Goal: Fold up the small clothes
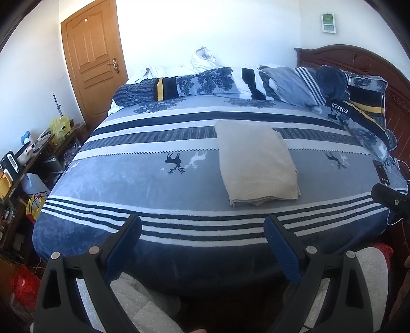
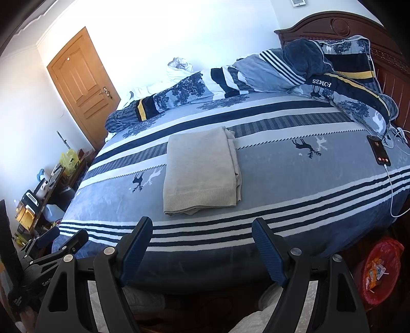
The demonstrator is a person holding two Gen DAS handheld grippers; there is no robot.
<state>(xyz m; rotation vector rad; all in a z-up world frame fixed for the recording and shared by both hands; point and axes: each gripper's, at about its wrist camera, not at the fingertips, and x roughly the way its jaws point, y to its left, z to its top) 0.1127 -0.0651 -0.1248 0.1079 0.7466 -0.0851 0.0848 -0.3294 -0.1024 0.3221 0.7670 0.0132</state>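
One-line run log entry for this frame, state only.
left tongs open, empty | right tongs open, empty | beige garment folded flat on bed, untouched | both tongs hover at near bed edge

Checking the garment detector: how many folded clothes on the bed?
1. A beige knit garment lies folded mid-bed on the striped bedspread, ahead of both open grippers. More may be hidden in the rumpled bedding pile at the far side.

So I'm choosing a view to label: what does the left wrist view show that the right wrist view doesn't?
Only left wrist: the wall panel in full and a red bag at lower left. Only right wrist: the red bin and the phone's white cable. Both: the folded beige garment on the bed, the phone, the door, and both grippers open, left and right.
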